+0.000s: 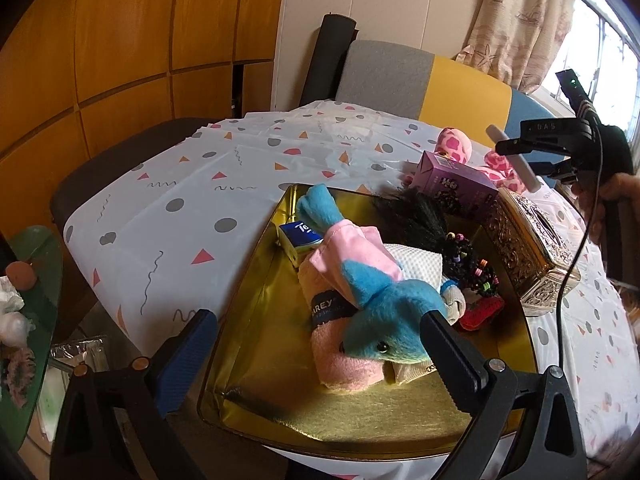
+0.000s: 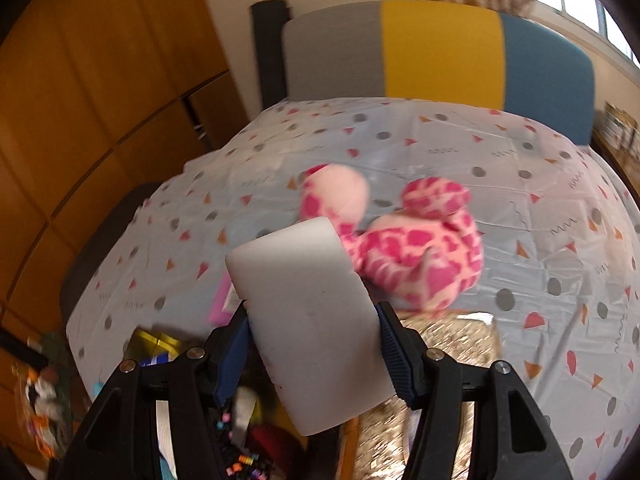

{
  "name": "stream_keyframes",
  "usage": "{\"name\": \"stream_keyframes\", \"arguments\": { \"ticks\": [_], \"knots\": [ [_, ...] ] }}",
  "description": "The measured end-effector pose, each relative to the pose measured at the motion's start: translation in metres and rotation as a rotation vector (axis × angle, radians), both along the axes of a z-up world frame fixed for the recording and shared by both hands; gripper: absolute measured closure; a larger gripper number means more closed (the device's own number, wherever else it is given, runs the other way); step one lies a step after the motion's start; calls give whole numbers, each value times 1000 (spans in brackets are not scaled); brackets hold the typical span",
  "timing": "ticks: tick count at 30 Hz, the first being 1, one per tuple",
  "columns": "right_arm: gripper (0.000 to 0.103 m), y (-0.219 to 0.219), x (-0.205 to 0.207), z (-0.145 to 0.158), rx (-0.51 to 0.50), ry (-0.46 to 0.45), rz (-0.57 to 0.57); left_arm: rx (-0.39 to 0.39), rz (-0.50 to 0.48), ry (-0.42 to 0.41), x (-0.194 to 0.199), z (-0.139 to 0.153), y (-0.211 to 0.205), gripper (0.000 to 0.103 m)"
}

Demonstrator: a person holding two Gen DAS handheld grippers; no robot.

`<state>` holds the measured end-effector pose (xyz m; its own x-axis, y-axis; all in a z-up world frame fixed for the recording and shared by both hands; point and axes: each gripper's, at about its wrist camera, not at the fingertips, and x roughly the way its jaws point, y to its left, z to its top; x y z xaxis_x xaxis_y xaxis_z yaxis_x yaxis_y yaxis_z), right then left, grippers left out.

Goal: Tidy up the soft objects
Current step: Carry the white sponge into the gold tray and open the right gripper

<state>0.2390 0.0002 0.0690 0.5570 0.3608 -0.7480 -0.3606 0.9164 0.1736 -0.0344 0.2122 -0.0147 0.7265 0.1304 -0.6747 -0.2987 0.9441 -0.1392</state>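
A gold tray (image 1: 256, 364) on the table holds a blue plush dolphin (image 1: 384, 312) in a pink cloth, a rolled pink towel (image 1: 340, 356), a white cloth, a tissue pack (image 1: 298, 236), a black-haired doll with beads (image 1: 460, 256) and a red item. My left gripper (image 1: 320, 344) is open over the tray, its fingers either side of the dolphin's head. My right gripper (image 2: 312, 336) is shut on a white sponge block (image 2: 308, 320), held above the tray's far side; it also shows in the left wrist view (image 1: 516, 156). A pink spotted plush (image 2: 408, 248) lies on the tablecloth beyond.
A purple carton (image 1: 452, 180) and an ornate metal tissue box (image 1: 528, 248) stand by the tray's right rim. A grey, yellow and blue chair (image 2: 440, 52) stands behind the table. A green side table (image 1: 28, 320) with clutter is at the left.
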Motion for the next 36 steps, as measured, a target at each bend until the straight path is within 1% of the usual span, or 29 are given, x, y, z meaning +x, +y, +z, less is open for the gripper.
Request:
{"name": "stream_keyframes", "arguments": {
  "ticks": [9, 22, 32, 34, 36],
  "knots": [
    [42, 19, -37, -22, -13, 25, 93, 0, -5, 0, -3, 0, -3, 1],
    [42, 23, -88, -54, -2, 82, 145, -2, -9, 4, -6, -1, -7, 1],
    [42, 25, -140, -72, -12, 88, 191, -24, 55, -32, -14, 4, 12, 1],
    [42, 25, -154, -74, -12, 77, 207, -13, 76, -40, -16, 5, 16, 1],
    [42, 28, -163, -76, -14, 73, 227, 9, 88, -29, -14, 3, 17, 1]
  ]
}}
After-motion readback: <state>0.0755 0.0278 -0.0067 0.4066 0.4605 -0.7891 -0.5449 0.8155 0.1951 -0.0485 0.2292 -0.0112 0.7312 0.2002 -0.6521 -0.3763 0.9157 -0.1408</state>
